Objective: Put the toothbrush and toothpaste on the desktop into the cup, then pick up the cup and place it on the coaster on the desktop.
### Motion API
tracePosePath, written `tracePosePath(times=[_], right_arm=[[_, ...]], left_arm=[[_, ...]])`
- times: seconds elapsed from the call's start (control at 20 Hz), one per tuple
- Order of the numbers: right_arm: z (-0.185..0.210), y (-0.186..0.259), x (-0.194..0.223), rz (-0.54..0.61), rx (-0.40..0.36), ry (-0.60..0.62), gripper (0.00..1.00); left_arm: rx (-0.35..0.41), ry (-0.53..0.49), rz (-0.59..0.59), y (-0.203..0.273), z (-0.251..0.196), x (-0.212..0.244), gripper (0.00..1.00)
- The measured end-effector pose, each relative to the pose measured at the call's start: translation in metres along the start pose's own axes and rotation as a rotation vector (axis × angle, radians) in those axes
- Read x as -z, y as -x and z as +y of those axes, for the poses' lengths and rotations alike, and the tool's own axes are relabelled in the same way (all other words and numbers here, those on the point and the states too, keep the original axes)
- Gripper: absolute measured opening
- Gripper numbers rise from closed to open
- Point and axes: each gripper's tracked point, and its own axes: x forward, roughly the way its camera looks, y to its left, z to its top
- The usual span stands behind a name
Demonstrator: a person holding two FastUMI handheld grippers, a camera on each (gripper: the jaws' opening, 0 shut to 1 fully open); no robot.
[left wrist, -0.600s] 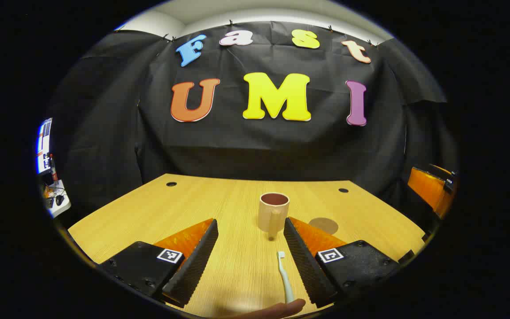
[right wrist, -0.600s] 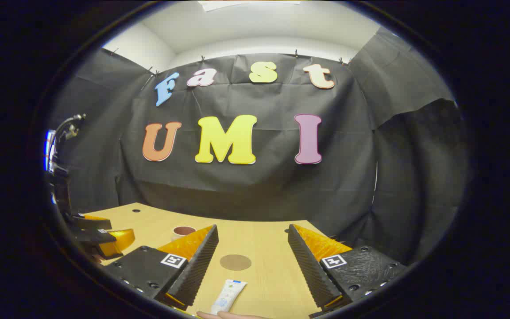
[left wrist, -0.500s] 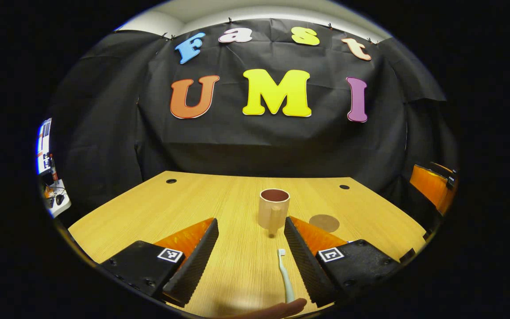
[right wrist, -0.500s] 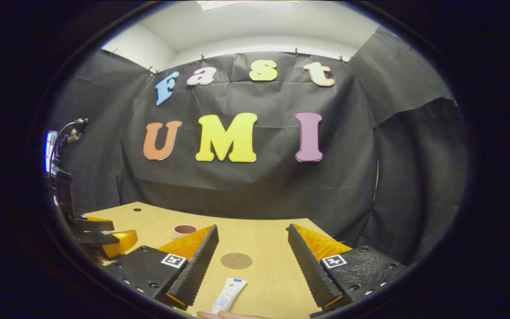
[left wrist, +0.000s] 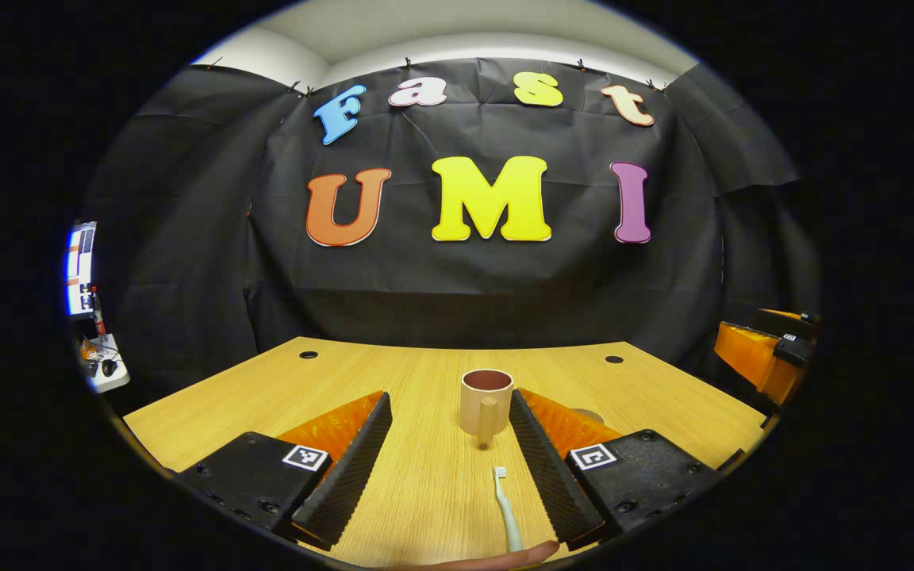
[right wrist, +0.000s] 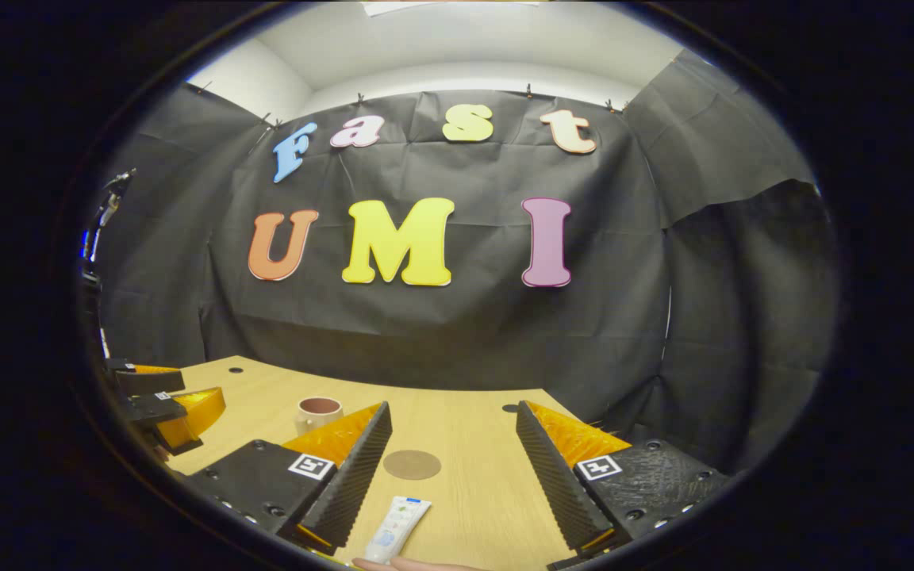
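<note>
On the wooden desk a pale toothbrush lies between the fingers of my open left gripper, head pointing away, apart from both. Beyond it stands a beige cup with its handle facing me. A brown round coaster peeks out behind the right finger. In the right gripper view my right gripper is open over a white toothpaste tube lying near its left finger. The coaster lies ahead, the cup farther left, and the left gripper at the far left.
A fingertip shows at the bottom edge of the left gripper view, another finger at the bottom of the right gripper view. Small cable holes mark the desk's far corners. Black cloth closes the back and sides.
Both views have shifted slightly: the cup and toothbrush sit lower in the left gripper view, and the coaster is now mostly hidden behind its right finger. Both grippers remain open.
</note>
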Motion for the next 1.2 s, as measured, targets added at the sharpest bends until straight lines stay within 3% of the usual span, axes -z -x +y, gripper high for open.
tracePosePath(times=[0.2, 0.8, 1.1, 1.2], right_arm=[[0.002, 0.0, 0.005, 0.001, -0.005, 0.005, 0.95], [0.005, -0.013, 0.059, 0.132, -0.035, -0.015, 0.95], [0.008, -0.015, 0.077, 0.191, -0.062, -0.035, 0.95], [0.008, -0.015, 0.079, 0.195, -0.06, -0.031, 0.95]], left_arm=[[0.022, 0.008, 0.055, -0.006, -0.005, 0.015, 0.95], [0.118, -0.039, 0.502, -0.021, -0.047, 0.151, 0.96], [0.158, -0.009, 0.556, -0.02, -0.062, 0.17, 0.83], [0.151, -0.011, 0.567, -0.019, -0.061, 0.174, 0.72]])
